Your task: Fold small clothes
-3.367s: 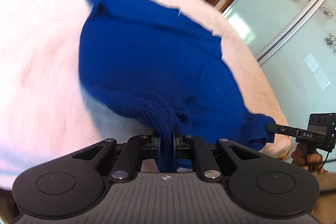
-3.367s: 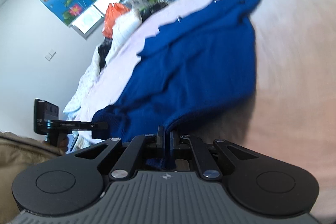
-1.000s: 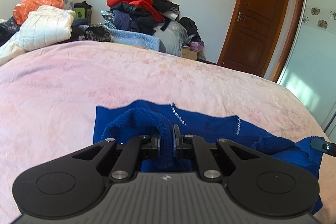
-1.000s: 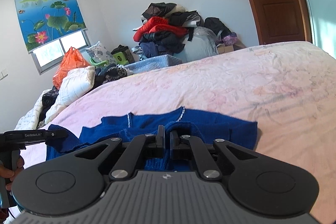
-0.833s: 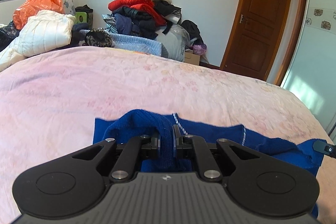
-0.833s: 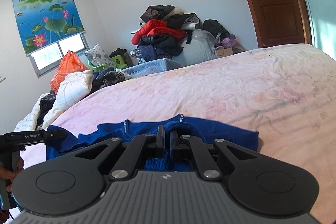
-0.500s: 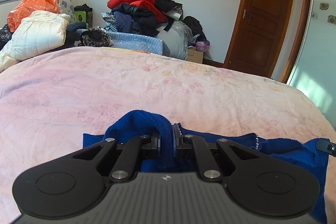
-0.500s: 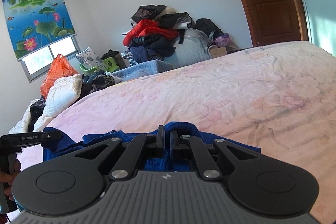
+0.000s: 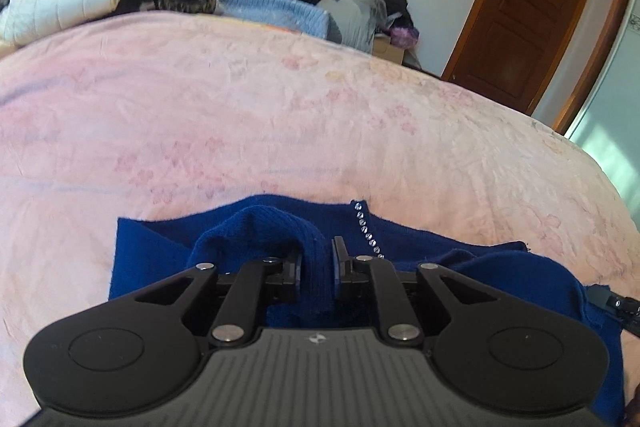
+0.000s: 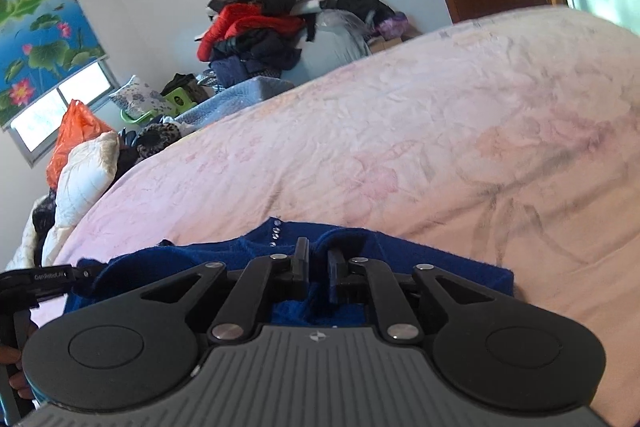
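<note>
The bed [image 9: 280,115] fills both my views, its pink cover bare beyond the work (the heap of clothes [image 10: 264,27] by the far wall and the door [image 9: 532,7] play no part). Three seconds back the blue knit garment [image 9: 160,239] was spread wide and tilted up in front of me; a second ago it lay as a broader band; half a second ago only a thin strip showed. Now my views tip down and the band shows again just past the jaws, lying on the cover at the near edge of the bed — the near part has been carried over onto the rest, I judge, so one fold is as good as laid.

My left gripper [image 9: 316,267] pinches a thick ribbed bunch of the knit, which bulges up between the jaws. My right gripper [image 10: 318,269] has its jaws a little apart with blue cloth between them — whether they still bite or have begun to let go I cannot tell.

A short row of small shiny studs [image 9: 366,227] marks the edge between my two grips; what's left is to let go and smooth
</note>
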